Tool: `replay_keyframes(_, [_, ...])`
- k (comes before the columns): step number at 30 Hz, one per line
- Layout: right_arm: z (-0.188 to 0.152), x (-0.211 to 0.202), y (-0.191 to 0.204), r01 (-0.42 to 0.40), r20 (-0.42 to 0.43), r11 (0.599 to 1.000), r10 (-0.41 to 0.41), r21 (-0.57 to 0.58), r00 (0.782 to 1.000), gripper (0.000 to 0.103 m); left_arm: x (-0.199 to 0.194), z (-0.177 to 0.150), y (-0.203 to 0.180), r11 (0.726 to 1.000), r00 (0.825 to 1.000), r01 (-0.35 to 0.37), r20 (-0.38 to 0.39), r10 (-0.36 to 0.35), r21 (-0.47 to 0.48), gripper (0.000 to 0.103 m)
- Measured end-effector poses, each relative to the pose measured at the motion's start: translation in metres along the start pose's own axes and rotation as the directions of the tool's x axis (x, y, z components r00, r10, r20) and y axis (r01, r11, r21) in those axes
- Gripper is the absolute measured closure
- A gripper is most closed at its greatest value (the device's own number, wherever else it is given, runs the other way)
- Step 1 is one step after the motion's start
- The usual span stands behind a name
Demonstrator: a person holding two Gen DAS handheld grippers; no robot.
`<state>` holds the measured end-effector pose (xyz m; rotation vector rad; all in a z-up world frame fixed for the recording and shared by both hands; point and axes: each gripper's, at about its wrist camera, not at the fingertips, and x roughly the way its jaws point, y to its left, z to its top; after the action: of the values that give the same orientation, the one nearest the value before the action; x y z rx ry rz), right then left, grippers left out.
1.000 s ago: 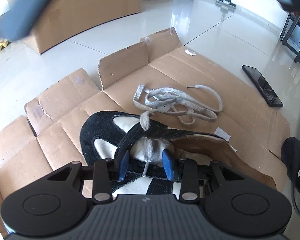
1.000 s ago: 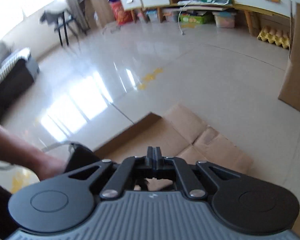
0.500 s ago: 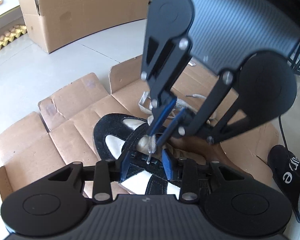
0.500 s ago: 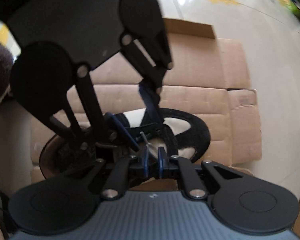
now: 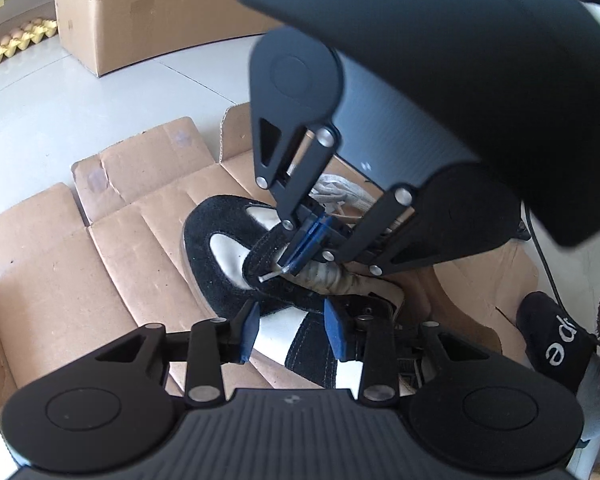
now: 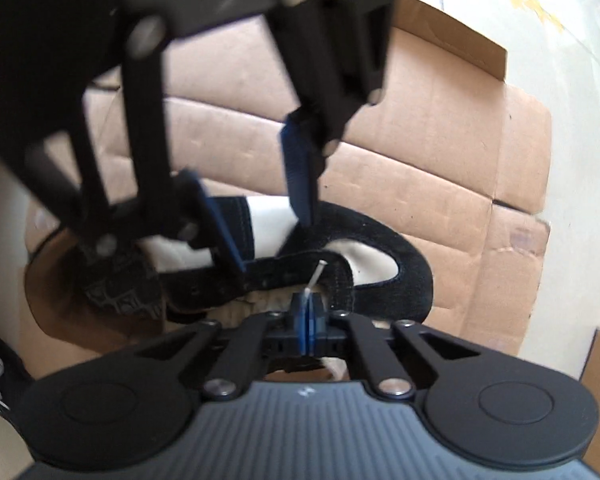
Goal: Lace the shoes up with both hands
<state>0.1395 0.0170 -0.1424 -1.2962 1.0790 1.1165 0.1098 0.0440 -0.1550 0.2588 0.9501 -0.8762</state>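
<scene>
A: Where is the shoe (image 5: 236,264) you are lacing?

B: It lies on the flattened cardboard (image 5: 60,280), a black suede and cream shoe, its toe pointing away from your left gripper (image 5: 292,330). Your left gripper's blue pads stand apart, one on each side of the shoe's side panel, and I see neither pressing on it.

A: And your right gripper (image 5: 300,250)?

B: It comes in from above, pointing down onto the black eyelet strip. Its blue pads are pressed together on the lace tip (image 5: 270,276), a thin pale aglet that pokes out past the fingertips right at the strip. In the right wrist view the same tip (image 6: 315,276) slants up from the closed pads toward the suede.

A: Where is the rest of the lace?

B: A loose grey lace pile (image 5: 336,192) shows just beyond the shoe, mostly hidden behind your right gripper.

A: Any writing you can read?

B: Only on the black sock (image 5: 556,344) at the right edge: white letters, "e" and "d" clear, the rest cut off. I cannot name a brand from that. Nothing readable shows on the shoe.

A: Anything else around?

B: A large cardboard box (image 5: 140,8) stands on the tiled floor beyond, and a yellow egg tray (image 5: 16,42) lies left of it.
</scene>
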Motion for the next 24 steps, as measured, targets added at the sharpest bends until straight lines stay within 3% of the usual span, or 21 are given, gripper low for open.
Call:
replay_keyframes(4, [-0.006, -0.017, -0.025, -0.08, 0.062, 0.981, 0.071, 0.175, 0.996, 0.103, 0.007, -0.003, 0.002, 1.0, 1.0, 0.014, 0.009, -0.014, -0.005, 0.066])
replay_keyframes(10, [-0.017, -0.025, -0.047, -0.204, 0.139, 0.912, 0.164, 0.355, 0.977, 0.102, 0.018, -0.003, -0.007, 1.0, 1.0, 0.019, 0.023, -0.02, 0.023, 0.065])
replay_keyframes(24, [0.003, -0.064, -0.067, -0.268, 0.218, 0.88, 0.194, 0.391, 0.956, 0.102, 0.025, -0.006, -0.018, 0.998, 0.999, -0.024, 0.034, 0.022, 0.055, 0.065])
